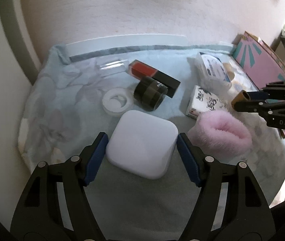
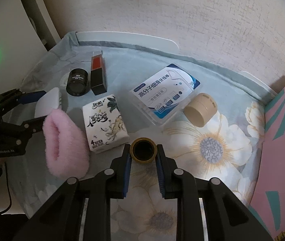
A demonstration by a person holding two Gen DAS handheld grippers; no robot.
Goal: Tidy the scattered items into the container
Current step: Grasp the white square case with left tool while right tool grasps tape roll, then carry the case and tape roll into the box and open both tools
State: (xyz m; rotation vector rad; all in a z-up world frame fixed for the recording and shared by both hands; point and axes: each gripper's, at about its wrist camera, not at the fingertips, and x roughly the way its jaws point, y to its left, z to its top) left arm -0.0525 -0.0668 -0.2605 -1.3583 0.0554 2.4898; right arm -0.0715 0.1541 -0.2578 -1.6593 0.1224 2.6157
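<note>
Right claw (image 2: 143, 156) clamped on small gold tube (image 2: 143, 150), ready to lift. Left claw (image 1: 141, 146) half-open, pads against white case (image 1: 142, 144) sides, squaring grip. Pink box (image 2: 279, 140) far right, likely container; other items scattered on bench (image 2: 182, 140).

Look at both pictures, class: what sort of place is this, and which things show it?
Probably a room at home, on a small table against a wall. A floral cloth covers the table, and scattered on it are personal-care things: a lipstick, a tissue pack, a floss-pick box, a cream jar.
</note>
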